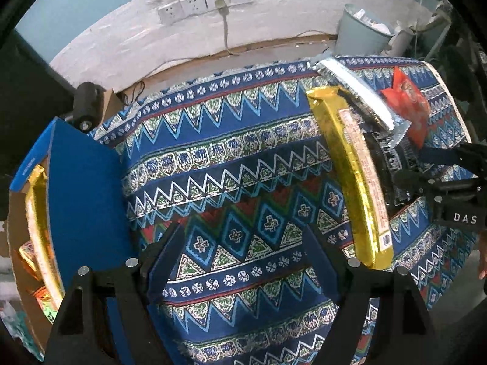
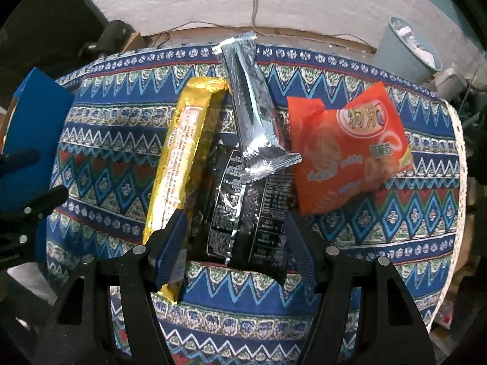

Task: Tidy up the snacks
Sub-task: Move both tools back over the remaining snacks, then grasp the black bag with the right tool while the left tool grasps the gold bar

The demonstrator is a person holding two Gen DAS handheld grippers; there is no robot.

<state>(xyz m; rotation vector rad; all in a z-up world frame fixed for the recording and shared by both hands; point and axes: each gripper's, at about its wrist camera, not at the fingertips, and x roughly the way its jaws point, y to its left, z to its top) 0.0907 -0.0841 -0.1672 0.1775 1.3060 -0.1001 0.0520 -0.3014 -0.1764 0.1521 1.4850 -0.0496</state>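
Packet: black packet [image 2: 243,210] lies lengthwise between the open right gripper [image 2: 232,243] fingers, probably untouched.
Left gripper [image 1: 240,261]: open, empty, farther away.

Patterned tablecloth [image 2: 365,228]: gold packet [image 2: 179,164], black packet [image 2: 252,219], orange packet [image 2: 350,155].

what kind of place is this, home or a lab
Probably a lived-in room at home: a table under a patterned cloth, a row of wall sockets on rough white plaster, and a full waste bin on the floor.

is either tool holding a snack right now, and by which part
Neither. The left tool is open over bare cloth; the right tool stands open around the black packet, pads not pressing it.
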